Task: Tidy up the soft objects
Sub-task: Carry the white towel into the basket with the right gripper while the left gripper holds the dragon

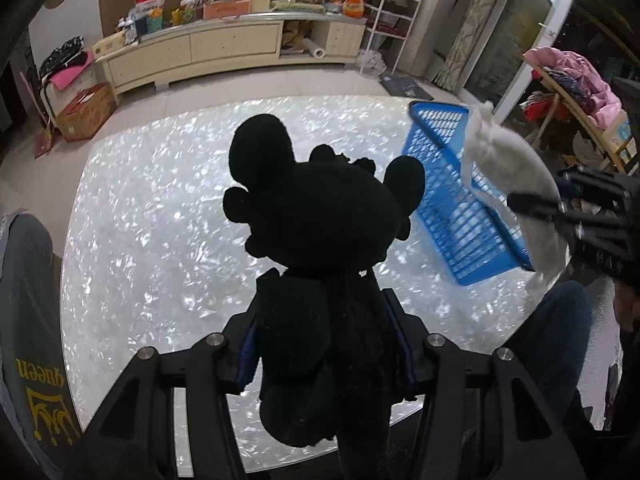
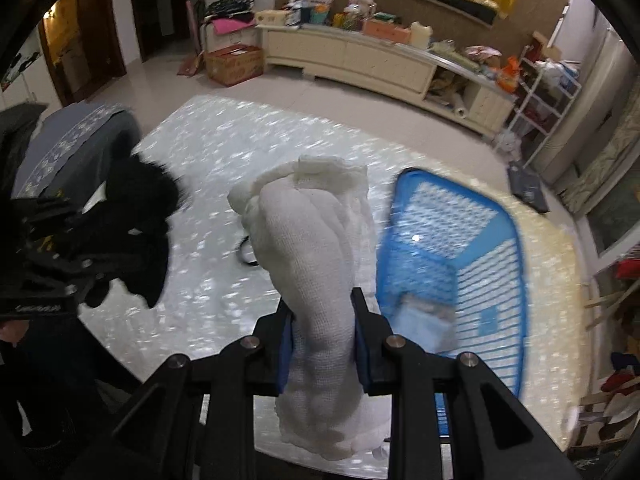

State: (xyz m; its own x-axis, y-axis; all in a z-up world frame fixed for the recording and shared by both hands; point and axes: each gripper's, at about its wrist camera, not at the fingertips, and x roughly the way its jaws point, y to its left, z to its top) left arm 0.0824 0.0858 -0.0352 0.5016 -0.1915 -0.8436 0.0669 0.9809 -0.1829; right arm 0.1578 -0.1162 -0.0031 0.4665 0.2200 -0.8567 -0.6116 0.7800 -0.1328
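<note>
Left wrist view: the left claw (image 1: 326, 344) grips a black plush toy (image 1: 320, 240) above the shimmering white counter (image 1: 160, 200); a blue basket (image 1: 460, 200) lies right. Right wrist view: the right claw (image 2: 324, 340) clamps a white cloth bundle (image 2: 316, 248) above the counter, just beside the basket.

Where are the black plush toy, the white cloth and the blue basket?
black plush toy (image 1: 320, 216), left wrist view, its head.
white cloth (image 2: 316, 248), right wrist view, bunched middle.
blue basket (image 2: 484, 280), right wrist view, slatted side wall.
</note>
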